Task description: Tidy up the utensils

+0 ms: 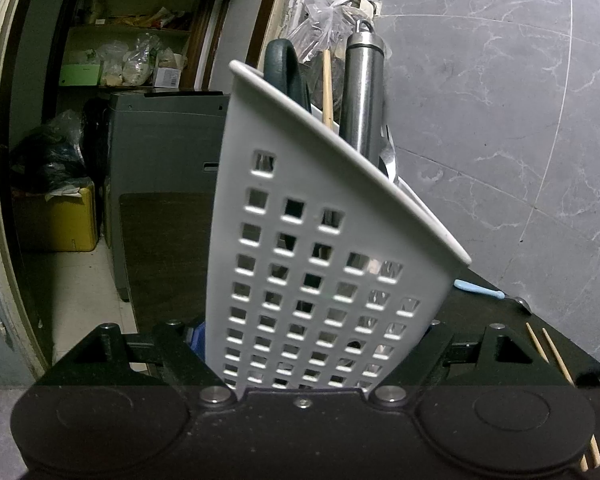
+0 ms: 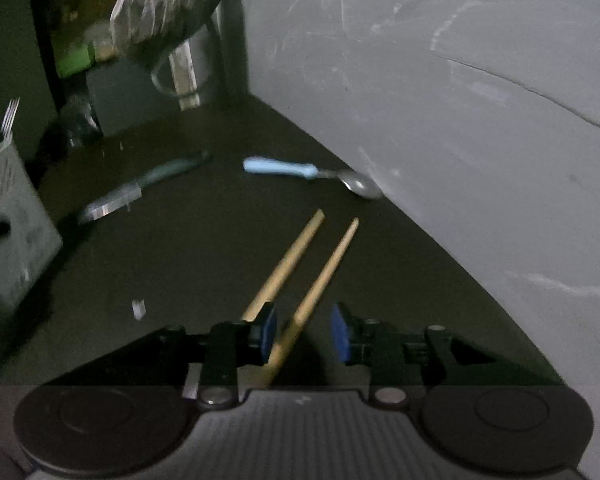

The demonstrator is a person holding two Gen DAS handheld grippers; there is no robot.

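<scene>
I keep the left hand-held gripper [image 1: 300, 364] clamped on the white perforated caddy [image 1: 312, 280] to steady it upright. My right hand-held gripper [image 2: 304, 336] stands partly open over the two chopsticks [image 2: 320, 276] lying on the tabletop [image 2: 180, 248], one between its pads, ungripped.

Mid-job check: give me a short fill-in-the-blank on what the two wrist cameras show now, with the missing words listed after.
1. The left gripper is clamped on the white ____, which stands tilted.
2. The spoon by the wall has a light ____ handle.
3. Of the two chopsticks, only ____ runs between the fingers of the right gripper, which have not pressed on it.
4. The knife lies on the dark ____.

Missing words: basket; blue; one; counter
</scene>
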